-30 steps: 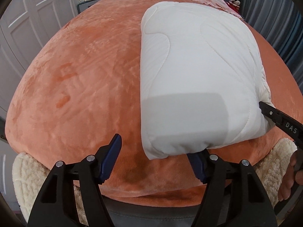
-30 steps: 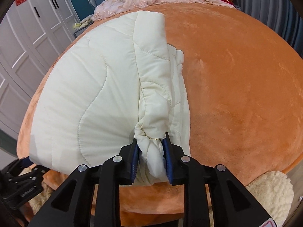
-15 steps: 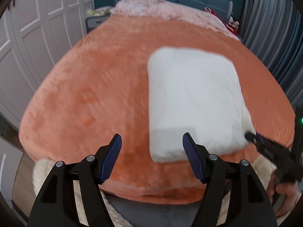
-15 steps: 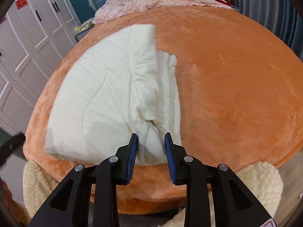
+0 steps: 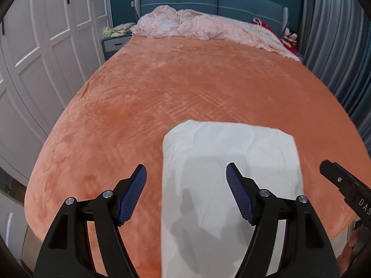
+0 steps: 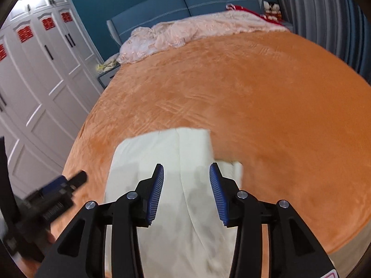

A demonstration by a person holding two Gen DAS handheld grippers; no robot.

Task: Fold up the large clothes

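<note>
A folded white quilted garment [image 5: 229,162] lies flat near the front edge of the orange bed cover [image 5: 185,88]. It also shows in the right wrist view [image 6: 176,155]. My left gripper [image 5: 186,176] is open and empty, raised above the garment's near part. My right gripper [image 6: 186,173] is open and empty, also above the garment. The right gripper's tip shows at the right of the left wrist view [image 5: 340,180]. The left gripper shows blurred at the left of the right wrist view [image 6: 58,190].
A crumpled pink blanket [image 5: 208,27] lies at the head of the bed against the blue headboard [image 5: 208,2]. White wardrobes [image 5: 46,46] stand on the left, a small nightstand [image 5: 116,44] beside them. Grey curtains [image 5: 336,46] hang on the right.
My right gripper has let go of the garment's edge and opened. Both grippers have pulled back and up from the garment, which now lies folded on the bed.
</note>
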